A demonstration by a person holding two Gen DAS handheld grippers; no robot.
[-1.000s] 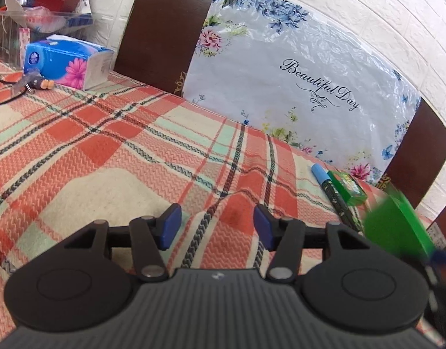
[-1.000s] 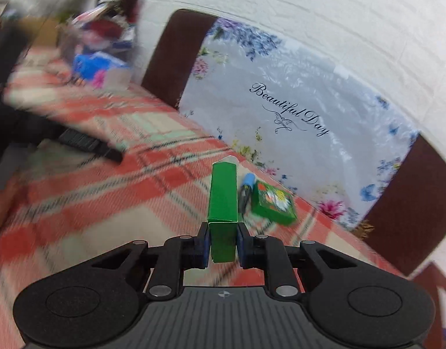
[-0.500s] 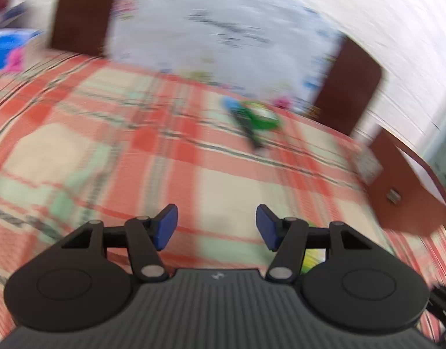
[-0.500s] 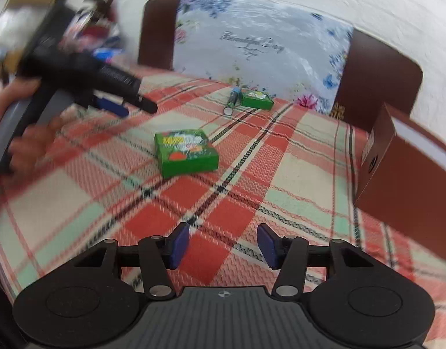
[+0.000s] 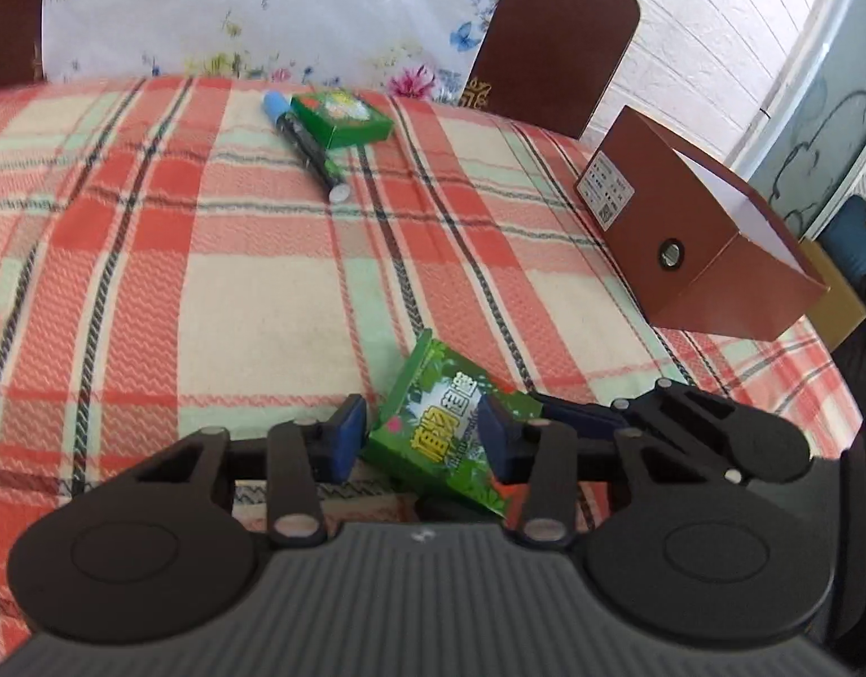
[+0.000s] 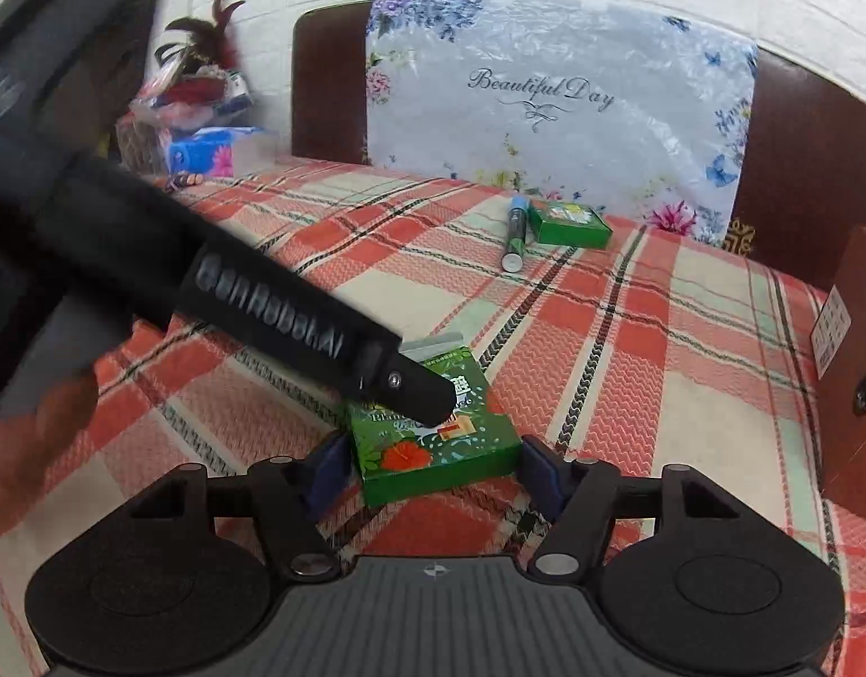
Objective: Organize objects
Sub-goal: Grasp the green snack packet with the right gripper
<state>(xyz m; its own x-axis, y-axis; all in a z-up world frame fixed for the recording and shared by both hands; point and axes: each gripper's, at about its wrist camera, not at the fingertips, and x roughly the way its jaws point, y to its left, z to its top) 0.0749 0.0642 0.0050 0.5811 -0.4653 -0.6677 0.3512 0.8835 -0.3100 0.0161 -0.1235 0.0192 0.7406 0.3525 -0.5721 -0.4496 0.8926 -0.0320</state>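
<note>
Left gripper [image 5: 418, 437] has just been closing in, and the near green box [image 5: 452, 440] sits between its blue pads, tilted with its far end lifted off the cloth. The right-hand pad looks pressed against the box's edge; the left-hand pad seems a hair off it, so I can't tell if it's actually clamped yet.

Right gripper [image 6: 433, 471] has just been opening, jaws wide, and the same green box [image 6: 433, 451] is in the gap between its pads with space on the right side, so it's let go. In that view the left gripper's black body reaches in from the left, its tip over the box top.

All of this is near the front of the plaid tablecloth [image 5: 150, 225]. Further back there's a second green box [image 5: 342, 118] with a blue-capped marker [image 5: 308, 146] lying right beside it on its left. Off to the right stands an open brown cardboard box [image 5: 692, 242]. Behind the table are brown chair backs and a floral "Beautiful Day" bag [image 6: 545, 107], and a tissue pack [image 6: 207, 152] far left
</note>
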